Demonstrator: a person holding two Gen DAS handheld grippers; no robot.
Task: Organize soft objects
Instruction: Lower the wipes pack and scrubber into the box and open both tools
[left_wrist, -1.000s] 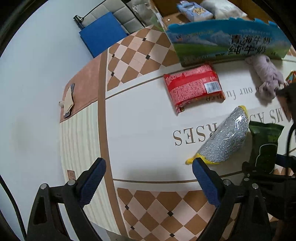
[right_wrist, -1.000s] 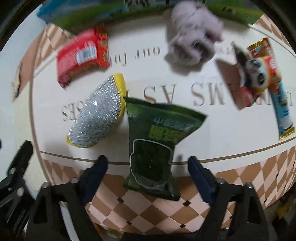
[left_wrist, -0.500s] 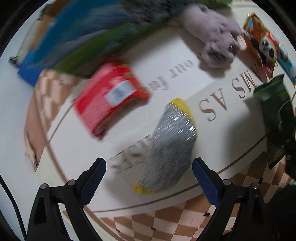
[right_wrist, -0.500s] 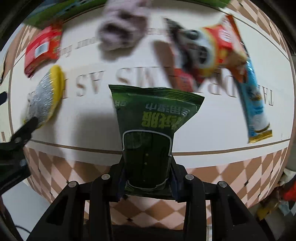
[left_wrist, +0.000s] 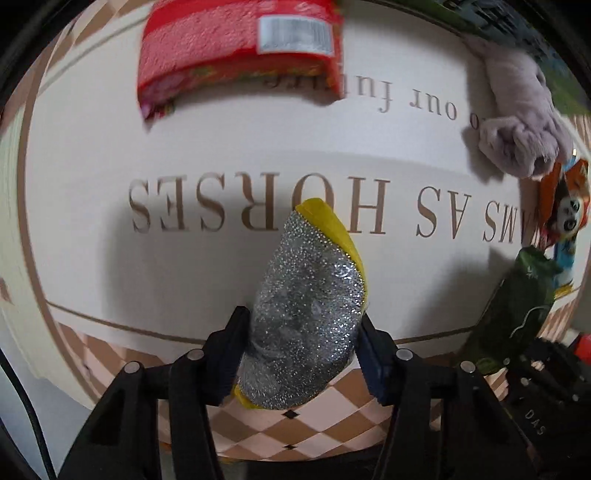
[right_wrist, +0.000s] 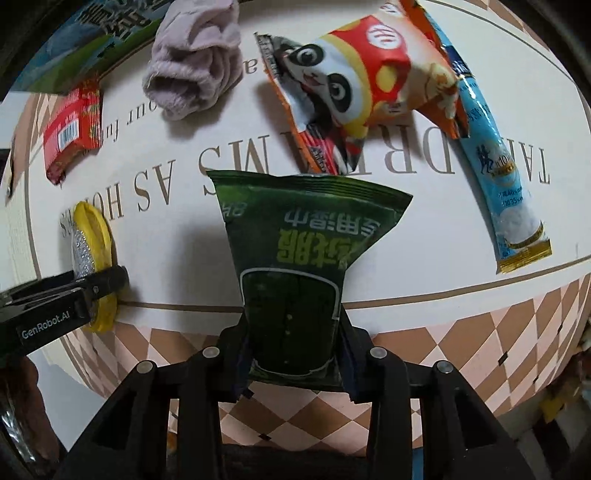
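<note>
Left gripper seen closed on silver-and-yellow scouring sponge, near end pinched, far end above mat. Right gripper seen clamped on lower part of green snack bag, bag top spread over mat lettering.

Risks judged: sponge compressed, slip possible if swung quickly; slick bag pinched near one end, sag or slide-out likely; neighbouring panda snack pack possibly dragged.

One second earlier: both jaws wide apart, nothing held, both items lying flat.
</note>
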